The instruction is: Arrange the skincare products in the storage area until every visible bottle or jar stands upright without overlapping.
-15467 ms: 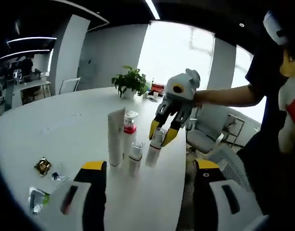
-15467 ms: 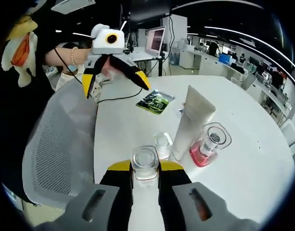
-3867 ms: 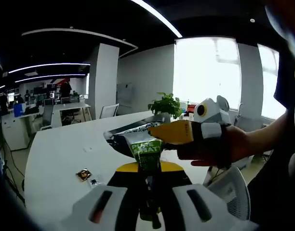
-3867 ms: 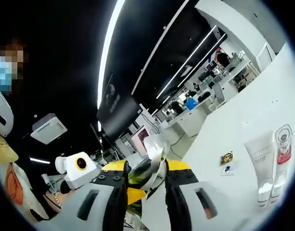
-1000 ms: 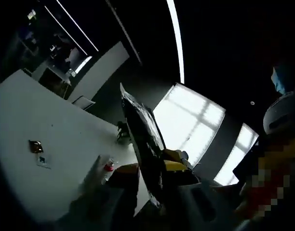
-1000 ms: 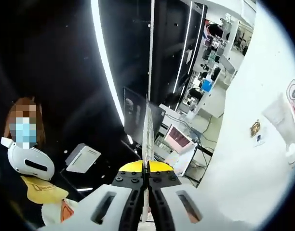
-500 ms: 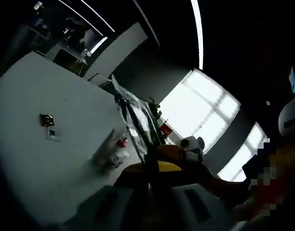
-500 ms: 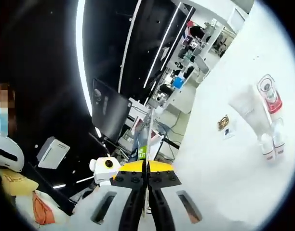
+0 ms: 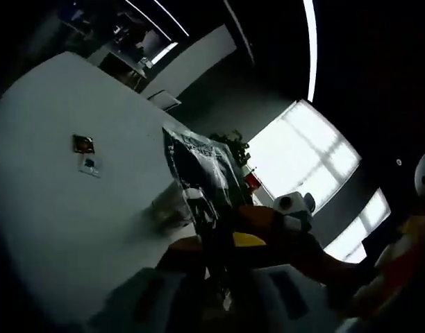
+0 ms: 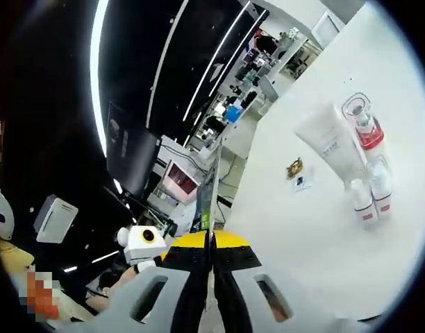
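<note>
Both hand-held grippers clamp one green sachet (image 9: 202,166) in mid-air: left hand-held gripper (image 9: 223,274), right hand-held gripper (image 10: 211,258) (edge-on there). Tube (image 10: 332,148) and bottles (image 10: 371,186) stand upright on the white surface (image 10: 296,236). Likely step: placing the sachet; next, lower it clear of them.

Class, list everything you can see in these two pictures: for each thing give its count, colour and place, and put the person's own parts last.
Table: one, white, under the products.
Tube: one, white, standing on the table.
Clear bottle with pink base: one, beside the tube.
Small bottles: two, white with clear caps, in front of the tube.
Small packets: two, one dark gold and one pale, flat on the table.
Sachet: one, dark green and glossy, held off the table, clamped by both tools.
Potted plant: one, green, at the table's far end.
Left tool: yellow tips, shut on the sachet.
Right tool: yellow tips, shut on the sachet's edge.
</note>
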A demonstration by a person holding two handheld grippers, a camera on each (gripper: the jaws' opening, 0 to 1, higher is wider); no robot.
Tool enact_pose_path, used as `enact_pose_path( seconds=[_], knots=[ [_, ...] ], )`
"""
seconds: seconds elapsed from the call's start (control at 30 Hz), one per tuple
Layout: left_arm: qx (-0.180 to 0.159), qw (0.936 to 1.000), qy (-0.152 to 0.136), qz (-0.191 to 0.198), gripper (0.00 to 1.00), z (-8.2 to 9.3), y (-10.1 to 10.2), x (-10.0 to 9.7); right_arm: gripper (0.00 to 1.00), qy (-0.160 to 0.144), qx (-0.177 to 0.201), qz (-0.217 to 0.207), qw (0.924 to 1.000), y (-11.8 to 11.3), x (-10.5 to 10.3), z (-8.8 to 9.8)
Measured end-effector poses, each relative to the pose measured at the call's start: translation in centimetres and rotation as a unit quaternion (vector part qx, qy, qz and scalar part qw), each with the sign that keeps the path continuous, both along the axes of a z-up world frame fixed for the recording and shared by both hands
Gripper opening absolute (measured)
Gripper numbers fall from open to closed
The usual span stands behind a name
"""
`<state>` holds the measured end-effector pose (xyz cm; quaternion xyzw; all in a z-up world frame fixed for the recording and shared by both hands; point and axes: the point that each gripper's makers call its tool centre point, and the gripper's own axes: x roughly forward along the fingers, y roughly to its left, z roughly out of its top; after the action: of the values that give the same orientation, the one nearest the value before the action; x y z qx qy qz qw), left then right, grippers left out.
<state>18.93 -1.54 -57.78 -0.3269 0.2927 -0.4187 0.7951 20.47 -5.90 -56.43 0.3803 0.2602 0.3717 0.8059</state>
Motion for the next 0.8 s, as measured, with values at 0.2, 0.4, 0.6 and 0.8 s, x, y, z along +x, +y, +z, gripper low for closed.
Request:
enact_pose_path(
  seconds=[0.2, 0.4, 0.6, 0.8],
  knots=[
    [-0.007, 0.9998, 0.017, -0.003, 0.00, -0.4, -0.7, 0.1, 0.01, 0.018, -0.009, -0.018, 0.9996, -0.6, 0.1, -1.8],
    [-0.005, 0.9997, 0.019, -0.013, 0.00, -1.3, -1.1, 0.2, 0.01, 0.018, -0.037, -0.023, 0.9989, -0.9, 0.4, -3.1],
    [-0.031, 0.9987, 0.040, -0.003, 0.00, -2.1, -1.1, 0.8, 0.03, -0.056, -0.061, -0.014, 0.9965, -1.2, 1.2, -3.2],
    [-0.042, 0.9978, 0.052, 0.000, 0.00, -2.8, -1.2, 1.4, 0.12, -0.089, -0.105, 0.017, 0.9903, -1.3, 0.9, -3.9]
  ],
)
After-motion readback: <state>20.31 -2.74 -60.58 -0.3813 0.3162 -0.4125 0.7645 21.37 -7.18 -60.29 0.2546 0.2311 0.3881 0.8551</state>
